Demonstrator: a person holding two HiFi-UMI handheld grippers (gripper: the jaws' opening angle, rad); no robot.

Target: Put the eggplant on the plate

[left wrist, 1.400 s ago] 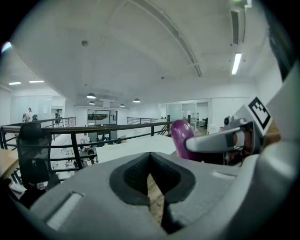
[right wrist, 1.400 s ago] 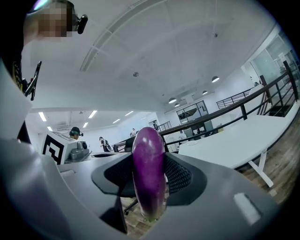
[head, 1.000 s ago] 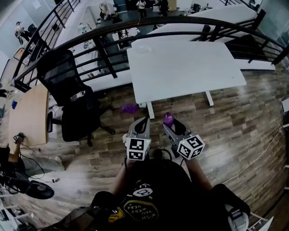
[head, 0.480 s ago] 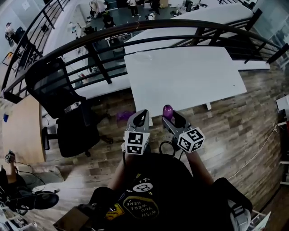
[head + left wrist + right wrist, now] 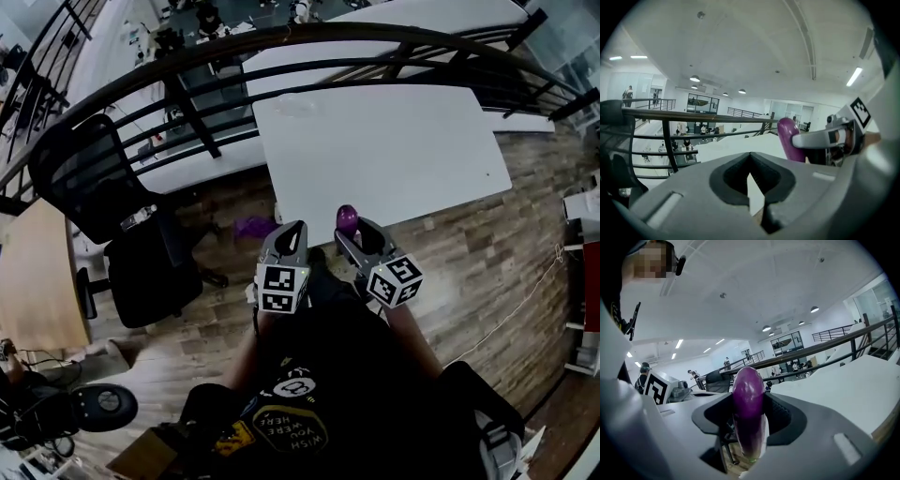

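Observation:
A purple eggplant (image 5: pixel 749 408) stands upright between the jaws of my right gripper (image 5: pixel 749 427), which is shut on it. In the head view the eggplant (image 5: pixel 348 218) pokes up from the right gripper (image 5: pixel 352 234), just short of the near edge of a white table (image 5: pixel 384 141). My left gripper (image 5: pixel 289 239) is held beside it on the left, shut with nothing in it. In the left gripper view its jaws (image 5: pixel 751 180) meet with only a slit between them, and the eggplant (image 5: pixel 789 140) shows to the right. No plate shows in any view.
A black office chair (image 5: pixel 122 216) stands at the left on the wooden floor. A small purple item (image 5: pixel 253 227) lies on the floor by the table's near left corner. A dark railing (image 5: pixel 187 70) curves behind the table. A wooden desk (image 5: pixel 37 281) is at the far left.
The person has walked toward the white table, and both grippers have come up to its near edge. The eggplant stays gripped in the right gripper. The chair has slid left in the view.

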